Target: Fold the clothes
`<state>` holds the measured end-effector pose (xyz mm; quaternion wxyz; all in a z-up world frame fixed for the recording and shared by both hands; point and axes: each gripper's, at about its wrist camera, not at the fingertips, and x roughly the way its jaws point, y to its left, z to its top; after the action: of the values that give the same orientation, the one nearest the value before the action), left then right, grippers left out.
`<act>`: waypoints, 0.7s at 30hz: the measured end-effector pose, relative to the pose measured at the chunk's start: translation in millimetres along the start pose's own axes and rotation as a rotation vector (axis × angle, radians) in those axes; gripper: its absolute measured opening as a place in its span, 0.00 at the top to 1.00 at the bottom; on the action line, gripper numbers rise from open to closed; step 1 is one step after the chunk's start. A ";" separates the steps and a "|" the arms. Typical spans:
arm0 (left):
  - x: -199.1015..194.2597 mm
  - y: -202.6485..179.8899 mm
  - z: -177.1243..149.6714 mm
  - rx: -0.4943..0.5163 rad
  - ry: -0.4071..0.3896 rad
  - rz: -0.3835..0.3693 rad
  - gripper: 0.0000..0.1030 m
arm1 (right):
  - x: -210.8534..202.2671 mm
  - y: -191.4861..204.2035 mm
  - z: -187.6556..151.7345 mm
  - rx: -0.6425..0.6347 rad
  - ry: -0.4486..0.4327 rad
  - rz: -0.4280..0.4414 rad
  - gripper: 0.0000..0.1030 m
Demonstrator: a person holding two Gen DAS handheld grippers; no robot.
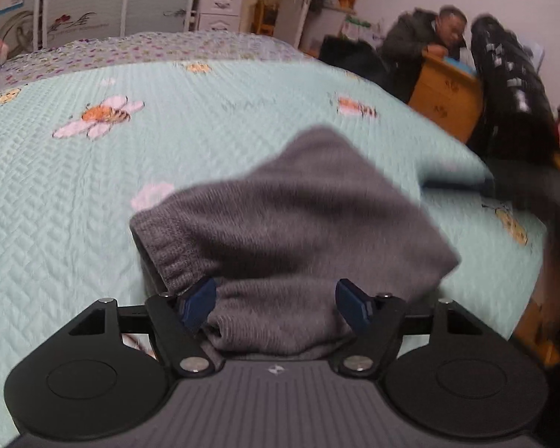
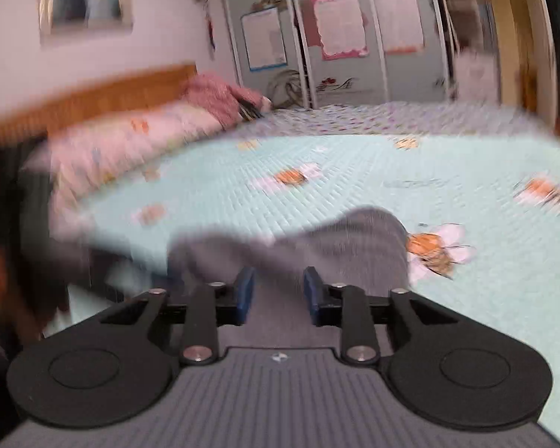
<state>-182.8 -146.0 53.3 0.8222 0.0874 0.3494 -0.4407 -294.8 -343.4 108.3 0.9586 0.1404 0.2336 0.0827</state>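
Mint-green quilted bedspread [image 1: 74, 194] with bee and flower prints is covering the bed, and a grey knitted sweater [image 1: 291, 224] is lying bunched at its near edge. Left gripper [image 1: 276, 304] is hovering over the sweater's near folds, its jaws standing wide with the knit bulging between them; whether the pads are pressing, I cannot tell. Right gripper [image 2: 279, 291] is reaching over the same sweater [image 2: 358, 250], jaws parted narrowly with grey fabric between them, though blur is hiding any contact. Pink pillows [image 2: 130, 138] are lying far left.
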 end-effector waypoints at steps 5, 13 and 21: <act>5.3 2.6 -6.7 0.020 -0.017 0.012 0.28 | 82.1 -58.5 43.9 0.292 0.161 0.231 0.87; 8.9 0.5 -11.0 0.079 -0.013 0.002 0.28 | 148.4 -155.5 3.1 0.707 0.148 0.093 1.00; 3.9 6.5 -6.7 0.047 -0.009 -0.032 0.28 | 110.5 -114.9 31.9 0.648 0.056 0.275 0.98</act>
<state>-179.6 -141.7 44.7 0.8142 0.0989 0.3369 -0.4623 -172.2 -434.8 53.2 0.8374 0.4650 0.2529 0.1364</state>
